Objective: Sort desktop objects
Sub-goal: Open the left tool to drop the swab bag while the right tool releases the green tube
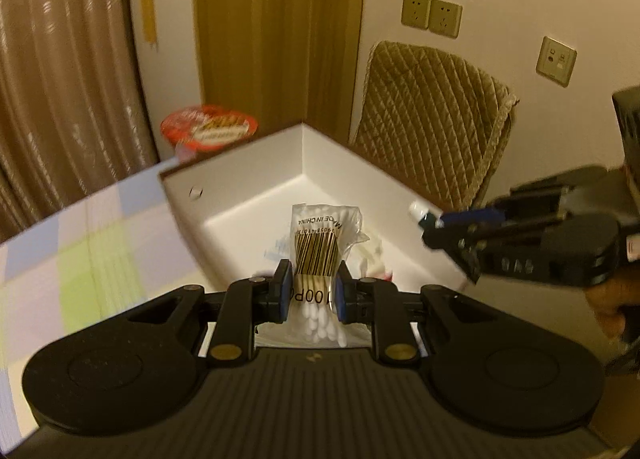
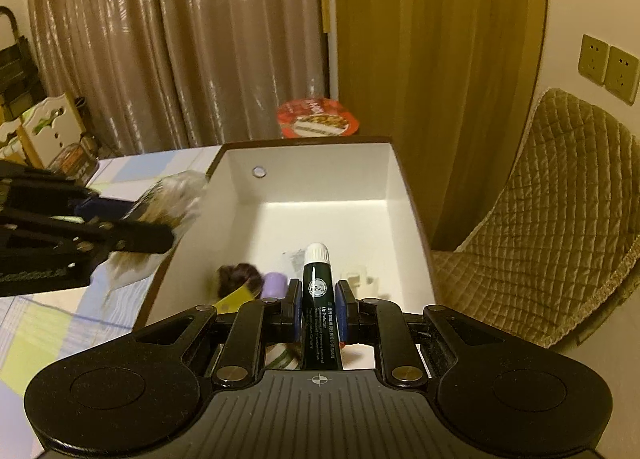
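Observation:
My left gripper [image 1: 309,291] is shut on a clear bag of cotton swabs [image 1: 322,243] with a barcode label, held above the near corner of the open white box [image 1: 248,195]. My right gripper [image 2: 317,305] is shut on a dark green lip-balm tube [image 2: 318,291] with a white cap, held over the same white box [image 2: 400,195]. In the left wrist view the right gripper [image 1: 430,225] comes in from the right with the tube. In the right wrist view the left gripper [image 2: 160,237] and the blurred bag [image 2: 176,199] are at the left. Small items lie on the box floor.
Inside the box lie a dark brush head [image 2: 238,275], a purple cylinder [image 2: 274,285] and a small white piece [image 2: 358,275]. A red-lidded noodle cup [image 2: 318,123] stands behind the box. A checked tablecloth [image 1: 80,255] covers the table; a quilted chair [image 1: 432,119] stands to the right.

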### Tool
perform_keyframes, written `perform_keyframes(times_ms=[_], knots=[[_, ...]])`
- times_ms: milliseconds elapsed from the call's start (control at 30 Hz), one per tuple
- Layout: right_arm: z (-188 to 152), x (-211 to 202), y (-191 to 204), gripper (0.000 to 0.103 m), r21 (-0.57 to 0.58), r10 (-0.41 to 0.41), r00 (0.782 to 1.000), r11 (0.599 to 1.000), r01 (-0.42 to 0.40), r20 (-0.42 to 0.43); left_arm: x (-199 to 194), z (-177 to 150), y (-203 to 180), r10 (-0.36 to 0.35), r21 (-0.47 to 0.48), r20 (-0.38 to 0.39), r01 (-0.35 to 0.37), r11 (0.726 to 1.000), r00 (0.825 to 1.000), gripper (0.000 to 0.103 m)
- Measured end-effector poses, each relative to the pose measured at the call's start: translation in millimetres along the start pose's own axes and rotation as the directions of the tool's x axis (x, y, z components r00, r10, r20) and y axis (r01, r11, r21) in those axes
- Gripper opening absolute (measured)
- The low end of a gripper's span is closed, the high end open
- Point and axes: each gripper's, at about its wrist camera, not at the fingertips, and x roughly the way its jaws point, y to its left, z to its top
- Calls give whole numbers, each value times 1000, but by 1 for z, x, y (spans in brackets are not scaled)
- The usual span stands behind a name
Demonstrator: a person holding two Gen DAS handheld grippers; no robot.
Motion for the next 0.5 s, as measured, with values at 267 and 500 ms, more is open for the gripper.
perform_keyframes(times_ms=[267,500], knots=[[0,33,-21,16,5,5,999,1000,-5,-40,55,20,-7,-8,45,-70,11,999,998,17],[2,47,-25,16,-12,5,998,1000,-5,-57,80,15,-8,-12,58,-117,19,998,993,17]])
